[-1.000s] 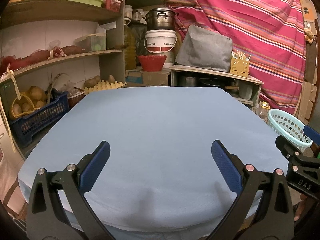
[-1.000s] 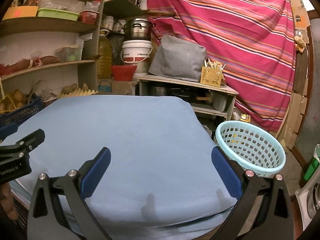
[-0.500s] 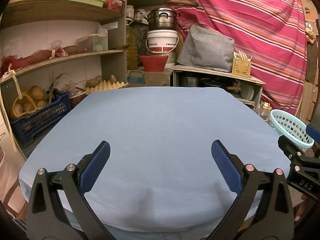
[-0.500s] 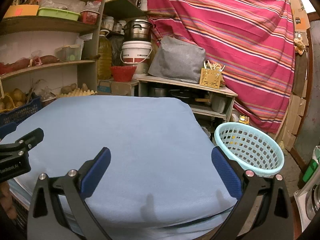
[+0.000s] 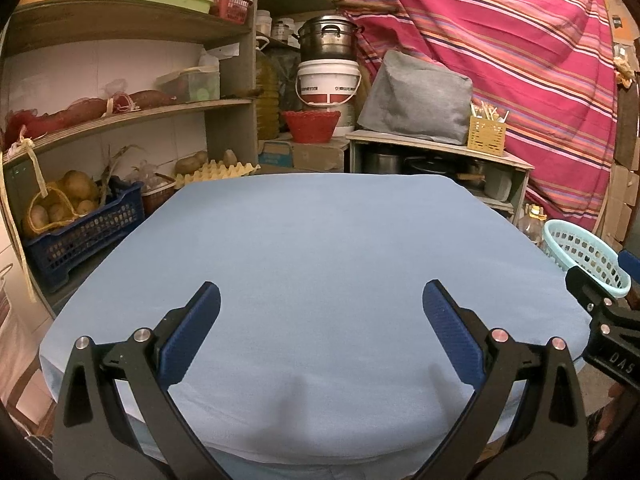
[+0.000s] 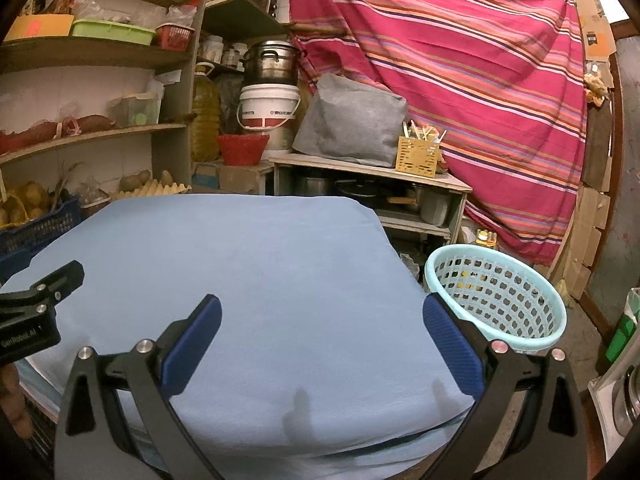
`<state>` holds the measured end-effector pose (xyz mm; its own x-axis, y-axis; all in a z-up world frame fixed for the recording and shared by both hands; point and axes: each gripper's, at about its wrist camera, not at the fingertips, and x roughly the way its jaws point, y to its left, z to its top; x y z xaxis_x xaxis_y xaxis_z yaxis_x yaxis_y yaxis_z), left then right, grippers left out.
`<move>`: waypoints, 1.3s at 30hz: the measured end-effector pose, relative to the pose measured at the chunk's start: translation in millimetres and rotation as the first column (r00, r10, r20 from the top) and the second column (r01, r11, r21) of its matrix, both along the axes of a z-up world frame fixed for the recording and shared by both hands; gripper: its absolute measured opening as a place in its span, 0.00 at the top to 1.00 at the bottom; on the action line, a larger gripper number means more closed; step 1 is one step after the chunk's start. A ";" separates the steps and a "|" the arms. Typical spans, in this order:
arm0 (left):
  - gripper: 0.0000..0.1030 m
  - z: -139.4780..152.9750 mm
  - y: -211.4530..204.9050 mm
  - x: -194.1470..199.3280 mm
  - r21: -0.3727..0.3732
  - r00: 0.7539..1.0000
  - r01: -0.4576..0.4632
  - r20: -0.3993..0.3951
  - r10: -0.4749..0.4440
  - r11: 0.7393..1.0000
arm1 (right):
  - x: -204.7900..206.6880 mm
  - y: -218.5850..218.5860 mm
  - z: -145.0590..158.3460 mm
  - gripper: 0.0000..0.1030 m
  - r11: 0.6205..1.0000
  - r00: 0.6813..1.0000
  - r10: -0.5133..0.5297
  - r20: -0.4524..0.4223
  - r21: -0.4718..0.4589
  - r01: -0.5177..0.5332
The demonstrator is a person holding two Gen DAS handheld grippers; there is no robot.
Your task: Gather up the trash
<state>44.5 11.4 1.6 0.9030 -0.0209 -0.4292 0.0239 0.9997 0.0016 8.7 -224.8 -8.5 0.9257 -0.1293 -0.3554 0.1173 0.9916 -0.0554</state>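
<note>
A light-blue cloth covers the table (image 5: pixel 320 240), also in the right wrist view (image 6: pixel 260 260). No trash shows on it. A pale turquoise perforated basket (image 6: pixel 496 296) stands on the floor beside the table's right edge; small yellow bits show through its holes. It also shows in the left wrist view (image 5: pixel 580 252). My left gripper (image 5: pixel 320 304) is open and empty over the table's near edge. My right gripper (image 6: pixel 320 308) is open and empty over the near right corner, its right finger in front of the basket's rim. Each gripper shows at the other view's edge.
Shelves with a blue crate of potatoes (image 5: pixel 76 232) and an egg tray (image 5: pixel 216 168) line the left. A low wooden stand (image 6: pixel 372 168) with a grey covered item stands behind the table. A striped pink curtain (image 6: pixel 460 60) hangs at the back right.
Both views have shifted slightly; the basket sits a little further left and lower in the right wrist view. Both grippers stay open and empty.
</note>
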 end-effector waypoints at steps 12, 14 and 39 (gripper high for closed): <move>0.05 -2.6 7.3 0.0 0.000 1.000 -0.012 0.003 0.012 1.000 | -0.1 -3.5 0.2 0.05 1.000 1.000 0.000 -0.002 0.001 0.000; 0.05 -2.2 6.7 0.1 -0.003 1.000 -0.011 0.002 0.011 1.000 | -0.2 -2.5 0.2 0.05 1.000 1.000 0.000 -0.004 0.002 0.000; 0.05 -2.6 11.2 1.2 0.004 1.000 -0.011 0.000 0.011 1.000 | -0.6 -4.0 0.2 0.05 1.000 1.000 0.002 -0.002 0.003 -0.002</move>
<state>45.7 22.7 -1.1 0.9033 -0.0093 -0.4289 0.0131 0.9999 0.0058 8.1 -228.8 -8.3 0.9251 -0.1265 -0.3580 0.1152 0.9919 -0.0529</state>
